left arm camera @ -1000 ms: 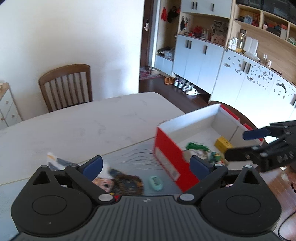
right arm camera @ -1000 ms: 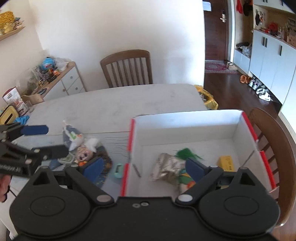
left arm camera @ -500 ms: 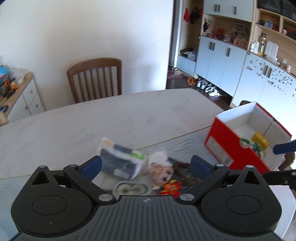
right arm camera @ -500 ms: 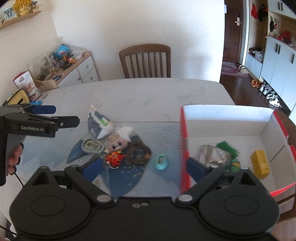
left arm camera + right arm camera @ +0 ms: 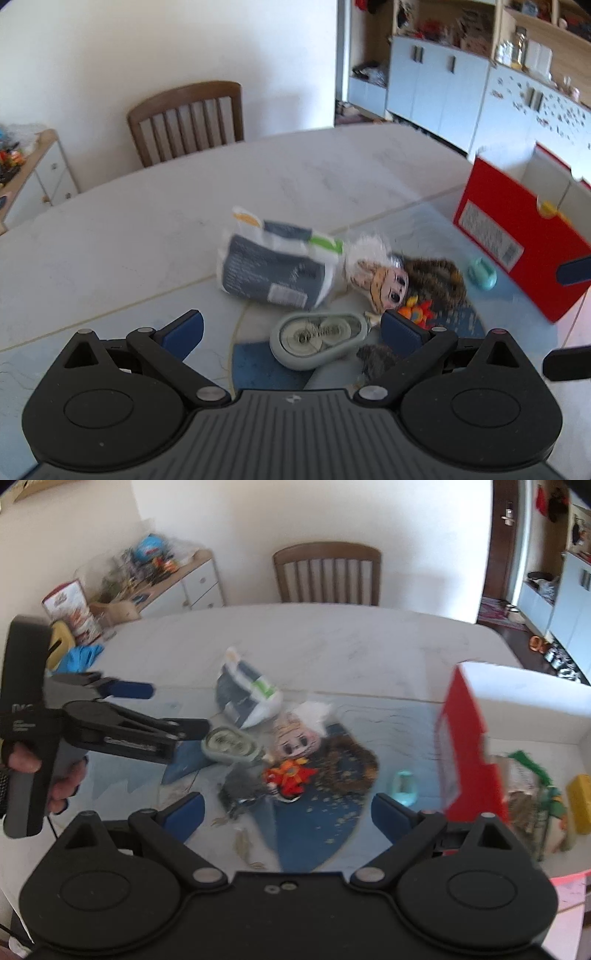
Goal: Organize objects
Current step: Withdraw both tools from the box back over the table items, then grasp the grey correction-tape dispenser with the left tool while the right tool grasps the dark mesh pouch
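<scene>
Left gripper (image 5: 291, 326): fingers spread wide, empty, poised above the grey oval case (image 5: 320, 345).
Pouch (image 5: 275, 267): lies far-left of the doll (image 5: 384, 282), touching it.
Right gripper (image 5: 288, 808): fingers spread, empty, above the mat.
Red box (image 5: 517, 240): far right, teal item (image 5: 482, 273) just left of it.

No lettering is legible: the white label (image 5: 488, 233) on my red box (image 5: 517, 243) shows only blurred barcode stripes.
</scene>
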The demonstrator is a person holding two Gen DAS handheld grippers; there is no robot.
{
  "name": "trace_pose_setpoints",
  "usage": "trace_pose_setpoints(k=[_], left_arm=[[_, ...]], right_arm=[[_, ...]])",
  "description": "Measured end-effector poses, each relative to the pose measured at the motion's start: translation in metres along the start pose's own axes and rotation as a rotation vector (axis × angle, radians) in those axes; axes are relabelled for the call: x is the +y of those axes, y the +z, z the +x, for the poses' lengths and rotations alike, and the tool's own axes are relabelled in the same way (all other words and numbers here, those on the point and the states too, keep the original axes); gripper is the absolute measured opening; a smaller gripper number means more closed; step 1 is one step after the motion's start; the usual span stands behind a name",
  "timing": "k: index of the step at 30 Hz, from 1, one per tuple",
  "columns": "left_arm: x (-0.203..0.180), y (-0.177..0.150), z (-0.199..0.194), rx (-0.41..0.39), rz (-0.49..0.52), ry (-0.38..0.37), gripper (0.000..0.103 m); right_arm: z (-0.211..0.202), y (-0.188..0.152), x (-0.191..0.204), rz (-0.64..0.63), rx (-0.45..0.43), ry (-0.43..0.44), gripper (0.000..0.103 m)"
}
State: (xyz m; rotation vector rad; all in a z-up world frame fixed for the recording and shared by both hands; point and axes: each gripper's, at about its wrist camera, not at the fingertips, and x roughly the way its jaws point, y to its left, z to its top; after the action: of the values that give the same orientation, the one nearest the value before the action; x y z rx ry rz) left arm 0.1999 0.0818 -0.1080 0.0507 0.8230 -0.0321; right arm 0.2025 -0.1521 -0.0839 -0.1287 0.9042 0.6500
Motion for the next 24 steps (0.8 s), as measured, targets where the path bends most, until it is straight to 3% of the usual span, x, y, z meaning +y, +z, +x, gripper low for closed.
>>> trace_pose_setpoints(k=[7, 13, 24], left_arm=[[-0.002, -0.008, 0.027, 0.033, 0.017, -0.022, 0.103], [0.001, -0.014, 0.04, 0.024, 0.105, -0.077, 0.103], [0.008, -0.017, 0.064, 0.026, 0.095, -0.118, 0.103]], right_arm=[[0.03, -0.009, 0.022, -0.065, 0.053, 0.011, 0.095], [0.05, -0.011, 0.036, -0.109, 0.09, 0.041, 0.093], [0.083, -0.004, 0.042, -0.089, 0.112, 0.023, 0.085]])
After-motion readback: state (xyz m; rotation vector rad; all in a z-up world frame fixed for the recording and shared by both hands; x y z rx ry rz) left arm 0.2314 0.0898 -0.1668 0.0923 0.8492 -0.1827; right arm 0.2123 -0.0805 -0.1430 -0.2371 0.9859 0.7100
